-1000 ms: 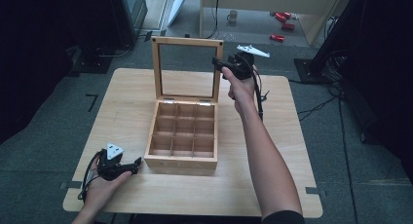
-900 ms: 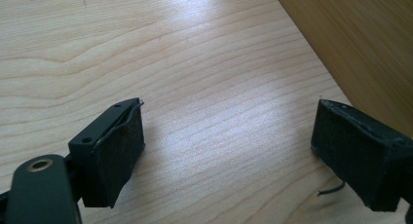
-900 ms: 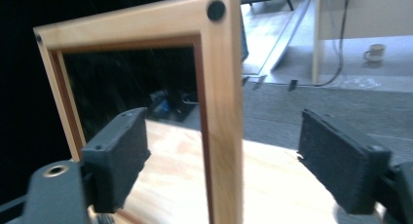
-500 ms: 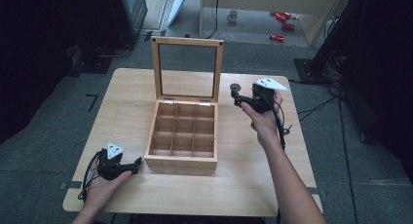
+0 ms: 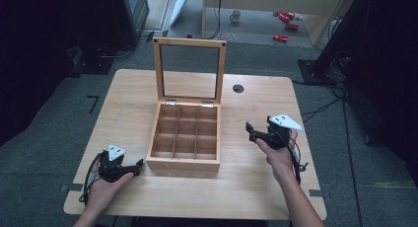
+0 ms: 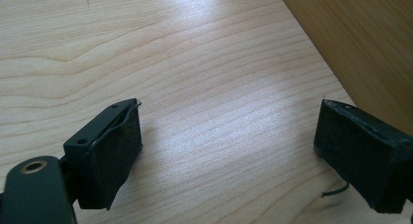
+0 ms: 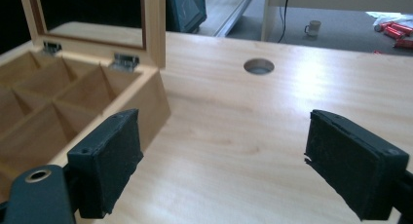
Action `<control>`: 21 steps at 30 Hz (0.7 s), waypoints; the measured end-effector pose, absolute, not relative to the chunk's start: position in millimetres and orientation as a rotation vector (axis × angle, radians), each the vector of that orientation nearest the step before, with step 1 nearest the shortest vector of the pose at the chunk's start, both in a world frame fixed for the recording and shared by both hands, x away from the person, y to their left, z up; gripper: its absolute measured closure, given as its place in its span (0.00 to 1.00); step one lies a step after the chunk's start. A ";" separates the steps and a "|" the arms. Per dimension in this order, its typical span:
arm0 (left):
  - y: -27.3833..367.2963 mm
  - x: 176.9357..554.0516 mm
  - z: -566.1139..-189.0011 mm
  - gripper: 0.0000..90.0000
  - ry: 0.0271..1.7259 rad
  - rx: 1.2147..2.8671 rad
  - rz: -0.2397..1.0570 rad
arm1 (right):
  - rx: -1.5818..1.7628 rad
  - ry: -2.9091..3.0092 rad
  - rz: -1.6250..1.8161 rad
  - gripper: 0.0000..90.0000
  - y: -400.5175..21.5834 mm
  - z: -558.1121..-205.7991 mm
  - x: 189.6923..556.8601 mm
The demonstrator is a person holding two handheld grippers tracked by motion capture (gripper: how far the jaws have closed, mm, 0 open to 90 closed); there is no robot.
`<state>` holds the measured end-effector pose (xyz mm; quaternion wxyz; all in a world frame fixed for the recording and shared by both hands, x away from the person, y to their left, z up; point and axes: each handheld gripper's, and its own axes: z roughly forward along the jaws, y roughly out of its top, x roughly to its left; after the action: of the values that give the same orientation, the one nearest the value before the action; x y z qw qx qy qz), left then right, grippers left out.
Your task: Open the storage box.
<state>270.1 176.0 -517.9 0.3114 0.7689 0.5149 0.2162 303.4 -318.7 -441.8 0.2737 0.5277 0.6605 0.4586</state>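
One wooden box (image 5: pixel 186 138), nine compartments, glass lid (image 5: pixel 189 70) upright, at the middle of one table (image 5: pixel 256 187). Two grippers: left gripper (image 5: pixel 139 164) at its front-left corner, right gripper (image 5: pixel 249 131) beside its right wall. Both gape, holding nothing; the right's jaws have just been widening.

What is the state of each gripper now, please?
Left gripper: open, holding nothing, beside the wooden box.
Right gripper: open, holding nothing; its jaws have just been opening.

The light wooden box with nine square compartments (image 5: pixel 185 138) stands mid-table, its glass-paned lid (image 5: pixel 189 70) upright on two metal hinges at the back. All compartments are bare. Its front left corner lies just beside the left gripper's fingertips (image 5: pixel 139 163); its right wall sits near the right gripper's fingertips (image 5: pixel 249 129), apart from them.
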 end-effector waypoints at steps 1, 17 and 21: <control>176.0 270.1 -517.9 0.12 1.360 2.028 0.571 | 1.415 1.780 1.222 0.15 -319.8 -444.8 299.2; 176.1 270.2 -517.9 0.12 1.365 2.026 0.573 | 1.538 1.833 1.091 0.15 -347.2 -493.3 239.3; 176.2 270.3 -517.9 0.12 1.367 2.024 0.574 | 1.614 1.826 1.017 0.14 -358.2 -503.9 224.7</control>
<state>270.3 176.2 -517.9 0.3112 0.7667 0.5178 0.2174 224.7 -358.2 -503.9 0.2480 0.5922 0.6698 0.3731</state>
